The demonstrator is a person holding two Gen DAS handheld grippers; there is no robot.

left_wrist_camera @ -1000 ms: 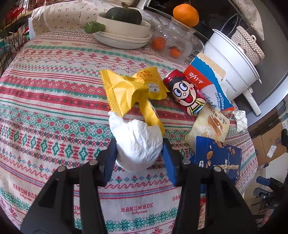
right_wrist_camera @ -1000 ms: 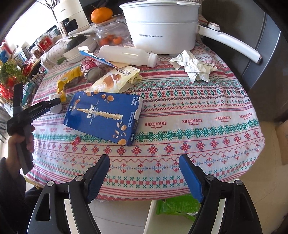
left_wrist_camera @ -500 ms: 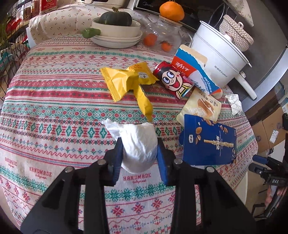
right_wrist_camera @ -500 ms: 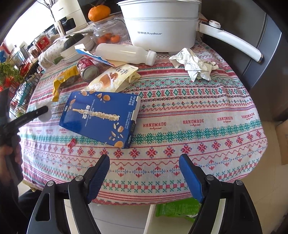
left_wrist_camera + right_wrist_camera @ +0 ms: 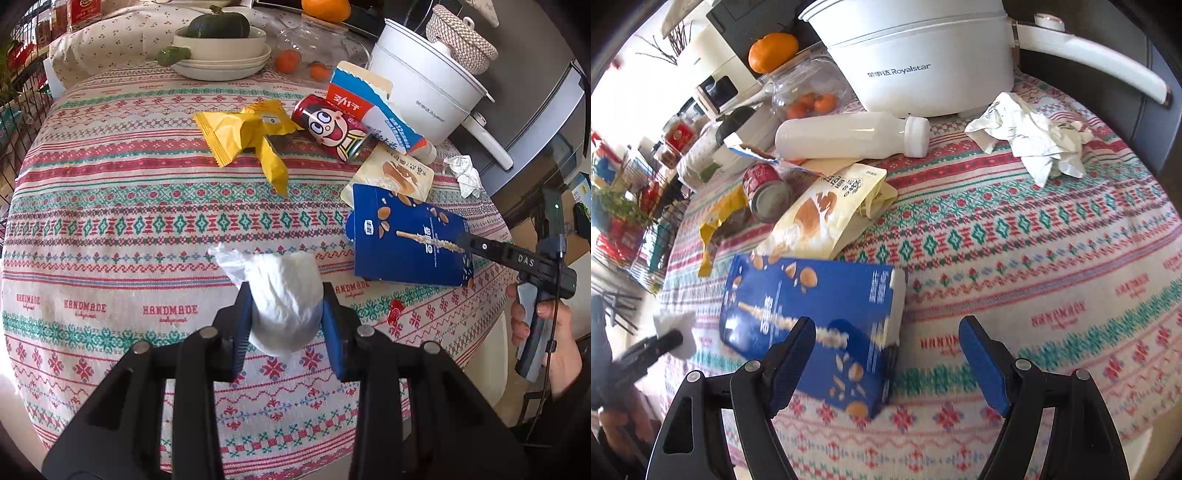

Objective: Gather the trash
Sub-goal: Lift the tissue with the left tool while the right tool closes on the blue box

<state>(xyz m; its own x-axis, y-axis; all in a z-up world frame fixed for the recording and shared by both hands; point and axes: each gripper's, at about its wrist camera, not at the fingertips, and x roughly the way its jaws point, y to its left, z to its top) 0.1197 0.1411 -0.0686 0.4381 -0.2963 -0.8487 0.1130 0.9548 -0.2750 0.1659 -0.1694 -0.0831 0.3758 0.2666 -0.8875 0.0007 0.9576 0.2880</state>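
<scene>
Right claw point(image 5: 886, 363) is now lower, over blue flat cardboard snack box point(image 5: 812, 321), jaws wide, nothing between | left claw point(image 5: 284, 325) grips white crumpled tissue ball point(image 5: 282, 299) above patterned table point(image 5: 110, 229)

Patterned tablecloth point(image 5: 110, 206) under blue box point(image 5: 402, 236), yellow wrappers point(image 5: 243, 136), can point(image 5: 332, 127).

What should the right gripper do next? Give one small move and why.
Probably lower the open right gripper onto the blue snack box and straddle its near end. The box lies flat on the tablecloth just below the jaws, and the left gripper is already shut on the white tissue wad.
</scene>
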